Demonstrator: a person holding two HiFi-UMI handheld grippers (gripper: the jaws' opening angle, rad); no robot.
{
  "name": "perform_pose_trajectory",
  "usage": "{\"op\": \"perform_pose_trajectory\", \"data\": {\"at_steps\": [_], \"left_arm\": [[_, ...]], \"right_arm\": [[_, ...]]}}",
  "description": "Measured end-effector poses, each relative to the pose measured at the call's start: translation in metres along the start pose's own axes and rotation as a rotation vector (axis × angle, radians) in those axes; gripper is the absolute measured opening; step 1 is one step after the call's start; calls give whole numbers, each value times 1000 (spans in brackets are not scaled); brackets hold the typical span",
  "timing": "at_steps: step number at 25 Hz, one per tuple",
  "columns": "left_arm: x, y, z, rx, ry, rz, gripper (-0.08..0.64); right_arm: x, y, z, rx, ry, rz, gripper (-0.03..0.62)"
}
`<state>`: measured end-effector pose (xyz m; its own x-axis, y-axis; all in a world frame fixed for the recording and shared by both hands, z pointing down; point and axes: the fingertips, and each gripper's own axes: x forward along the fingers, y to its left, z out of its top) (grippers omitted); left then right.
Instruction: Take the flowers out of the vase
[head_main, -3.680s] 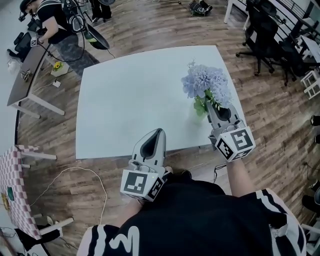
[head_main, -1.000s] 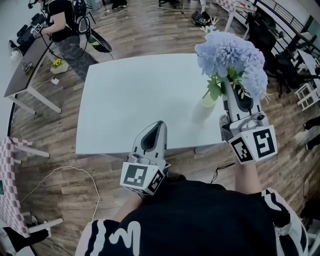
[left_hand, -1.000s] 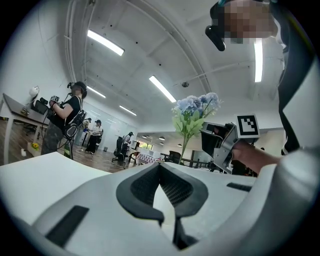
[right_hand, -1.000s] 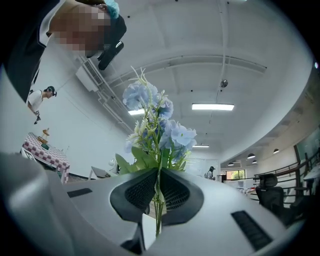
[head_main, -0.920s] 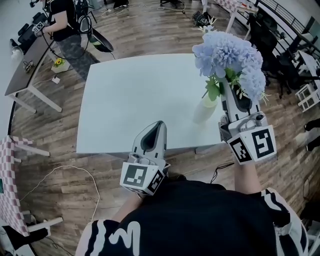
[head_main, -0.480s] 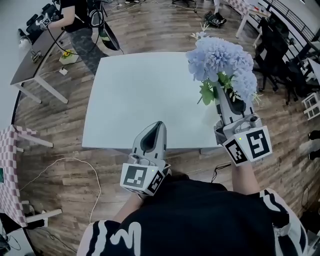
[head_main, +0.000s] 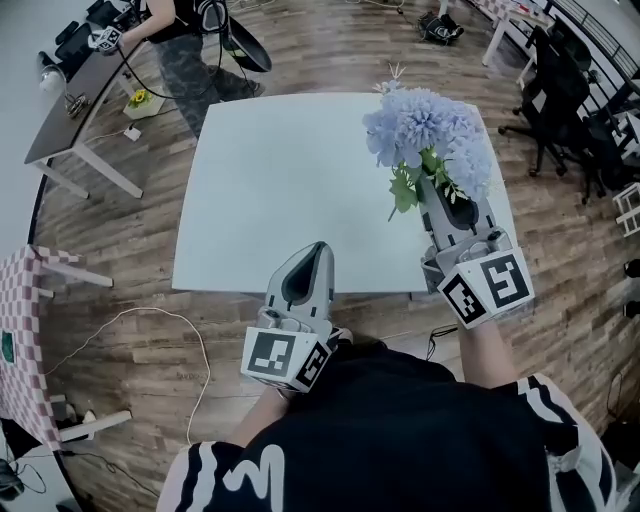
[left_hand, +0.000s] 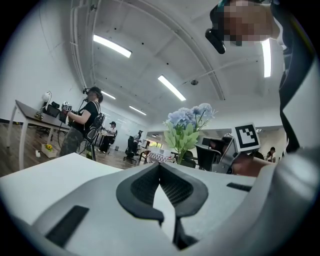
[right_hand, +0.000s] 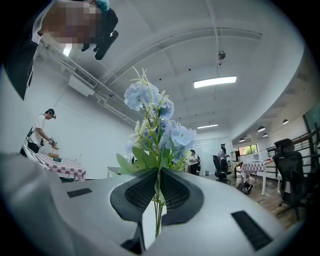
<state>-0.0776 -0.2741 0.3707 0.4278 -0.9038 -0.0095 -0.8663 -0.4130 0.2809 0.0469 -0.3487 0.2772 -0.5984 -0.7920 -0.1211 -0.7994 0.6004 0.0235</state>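
Observation:
The bunch of pale blue flowers (head_main: 425, 125) with green leaves hangs above the right side of the white table (head_main: 290, 180). My right gripper (head_main: 430, 186) is shut on its thin green stems (right_hand: 158, 200), and the blooms (right_hand: 155, 115) stand upright just past the jaws in the right gripper view. No vase shows in any view. At the table's near edge my left gripper (head_main: 318, 248) is shut with nothing in it; its tips meet in the left gripper view (left_hand: 160, 165). From there the flowers (left_hand: 187, 125) appear to the right, in front.
A person (head_main: 195, 25) stands at a dark desk (head_main: 70, 110) beyond the table's far left corner. Black office chairs (head_main: 560, 100) stand to the right. A checkered table (head_main: 20, 340) and a white cable (head_main: 150, 330) on the wooden floor lie to the left.
My right gripper has come down and a little left with the flowers still held. The pale vase seen under the bunch a second ago is out of sight. The left gripper stays shut and empty.

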Motion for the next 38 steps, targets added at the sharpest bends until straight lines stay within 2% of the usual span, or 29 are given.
{"op": "perform_pose_trajectory", "data": {"at_steps": [11, 29, 38], "left_arm": [[14, -6, -12, -9, 44, -10, 5], [2, 28, -30, -30, 95, -43, 5], [-1, 41, -33, -35, 105, -37, 5]], "right_arm": [[0, -15, -45, 61, 103, -9, 29], [18, 13, -119, 118, 234, -38, 29], [27, 17, -140, 115, 259, -52, 29]]}}
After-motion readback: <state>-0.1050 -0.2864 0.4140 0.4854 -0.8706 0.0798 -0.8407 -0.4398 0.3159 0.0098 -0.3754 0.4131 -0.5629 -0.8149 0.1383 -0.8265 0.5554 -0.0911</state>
